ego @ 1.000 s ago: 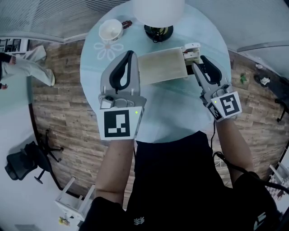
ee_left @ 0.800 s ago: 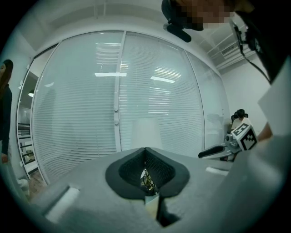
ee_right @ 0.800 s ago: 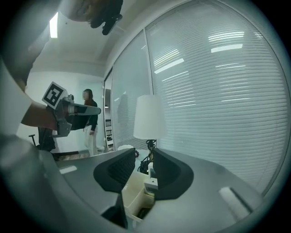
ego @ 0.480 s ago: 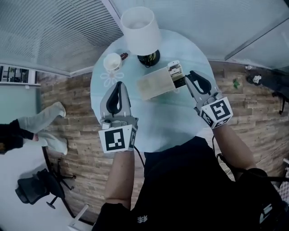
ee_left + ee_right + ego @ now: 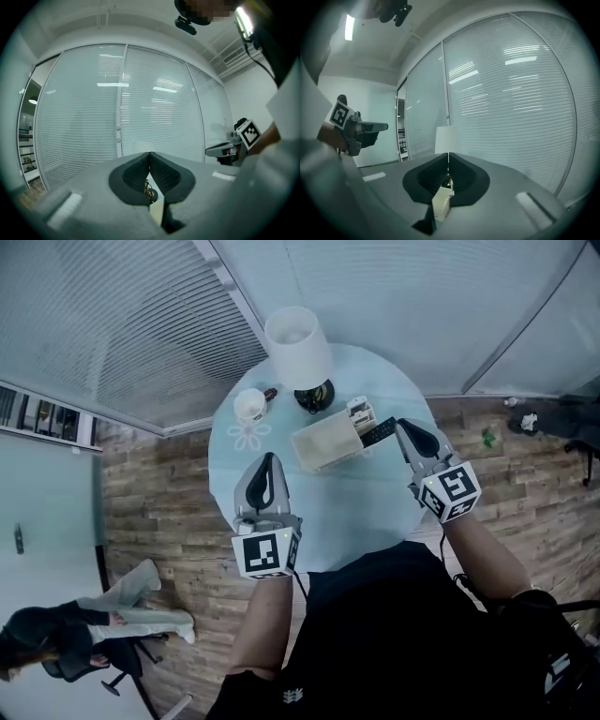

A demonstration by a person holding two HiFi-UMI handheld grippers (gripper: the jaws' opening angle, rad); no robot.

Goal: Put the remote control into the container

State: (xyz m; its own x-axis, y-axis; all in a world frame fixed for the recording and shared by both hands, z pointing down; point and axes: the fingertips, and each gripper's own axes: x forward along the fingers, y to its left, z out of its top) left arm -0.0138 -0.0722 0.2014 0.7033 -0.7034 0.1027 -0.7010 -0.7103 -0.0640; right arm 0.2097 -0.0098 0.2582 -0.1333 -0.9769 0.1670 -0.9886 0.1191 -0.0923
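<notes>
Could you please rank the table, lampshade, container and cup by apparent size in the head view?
1. Table.
2. Lampshade and container look alike; the former is nearer the camera, so their order is unsure.
3. Cup.

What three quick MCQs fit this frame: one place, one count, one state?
1. Where does the white-shaded table lamp stand on the round pale glass table?
A. At the far side, beyond the beige rectangular container
B. Inside the container
C. At the table's near edge

2. How many white cups are on the table?
A. None
B. One
C. Three

3. What state is the left gripper in?
A. Fingers wide apart
B. Fingers shut on the cup
C. Fingers shut, nothing between them

Key:
1 A: the head view shows the lamp past the container, near the table's far rim.
2 B: a single white cup sits left of the lamp.
3 C: the left gripper view shows the finger tips meeting, with only background behind them.
</notes>
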